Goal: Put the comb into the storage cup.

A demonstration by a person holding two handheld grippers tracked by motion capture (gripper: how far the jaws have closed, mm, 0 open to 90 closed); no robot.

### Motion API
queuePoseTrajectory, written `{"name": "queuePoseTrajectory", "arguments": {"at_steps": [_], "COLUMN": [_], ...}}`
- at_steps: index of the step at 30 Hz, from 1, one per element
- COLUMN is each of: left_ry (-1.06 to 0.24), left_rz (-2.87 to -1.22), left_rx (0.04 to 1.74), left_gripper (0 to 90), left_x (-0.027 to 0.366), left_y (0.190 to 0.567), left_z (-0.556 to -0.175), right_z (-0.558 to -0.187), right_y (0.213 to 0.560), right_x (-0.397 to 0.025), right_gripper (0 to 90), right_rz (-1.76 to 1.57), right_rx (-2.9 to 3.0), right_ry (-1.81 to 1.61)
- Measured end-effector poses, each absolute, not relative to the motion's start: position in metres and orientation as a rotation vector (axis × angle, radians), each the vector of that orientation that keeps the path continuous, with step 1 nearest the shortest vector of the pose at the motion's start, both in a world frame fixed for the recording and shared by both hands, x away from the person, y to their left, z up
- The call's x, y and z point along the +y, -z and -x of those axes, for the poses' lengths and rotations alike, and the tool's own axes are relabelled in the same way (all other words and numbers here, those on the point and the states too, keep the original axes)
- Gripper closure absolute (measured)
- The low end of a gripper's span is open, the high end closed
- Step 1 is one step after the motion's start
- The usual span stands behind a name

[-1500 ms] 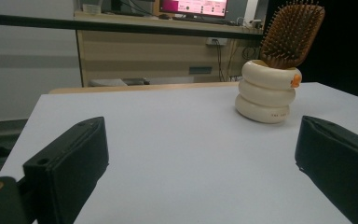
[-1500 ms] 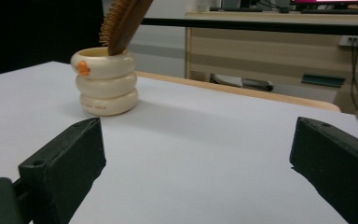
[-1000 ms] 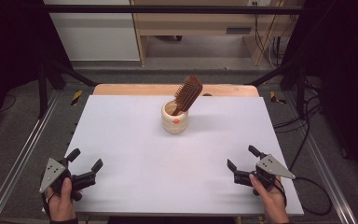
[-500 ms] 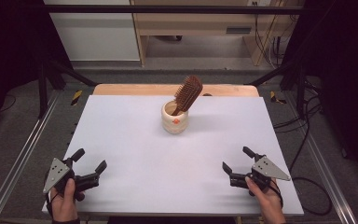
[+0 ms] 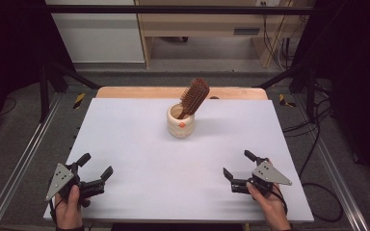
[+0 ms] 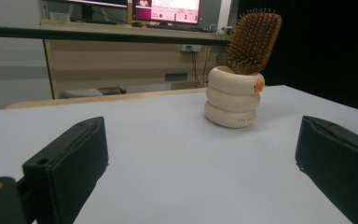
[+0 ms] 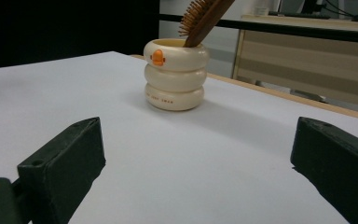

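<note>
Near the tabletop's front left corner, the left gripper rests low over the white tabletop, held in the person's left hand, its two black jaws spread wide apart with nothing between them. Near the front right corner, the right gripper sits in the person's right hand, its jaws likewise wide apart and holding nothing. Both grippers point inward and toward the far edge.

Farther on, well apart from both grippers and about midway between the left and right edges, nearer the far edge, stands a cream-coloured ribbed ceramic cup shaped like three stacked rings, with a small orange mark on its top ring. A brown wooden paddle hairbrush stands in the cup handle-down, its bristled head leaning toward the far right.

Beyond the far edge, a strip of pale wooden board shows.
</note>
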State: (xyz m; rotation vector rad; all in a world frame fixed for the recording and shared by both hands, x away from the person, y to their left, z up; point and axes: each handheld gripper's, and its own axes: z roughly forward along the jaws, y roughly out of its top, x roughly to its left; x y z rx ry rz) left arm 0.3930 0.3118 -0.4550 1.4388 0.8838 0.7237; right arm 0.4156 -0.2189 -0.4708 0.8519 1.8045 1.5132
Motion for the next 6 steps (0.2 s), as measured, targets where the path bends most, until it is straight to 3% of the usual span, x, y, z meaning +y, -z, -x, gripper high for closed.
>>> {"name": "queuePoseTrajectory", "arguments": {"at_steps": [6], "left_ry": [-0.729], "left_rz": [-1.436], "left_rx": [0.870], "left_gripper": [2.3], "left_x": [0.3076], "left_y": [0.4548], "left_z": [-0.3921], "right_z": [-0.4201], "right_y": [0.4689], "right_x": [-0.2102], "right_gripper": [3.1], "right_rz": [-0.851], "right_rx": [1.794], "right_ry": [-1.530]}}
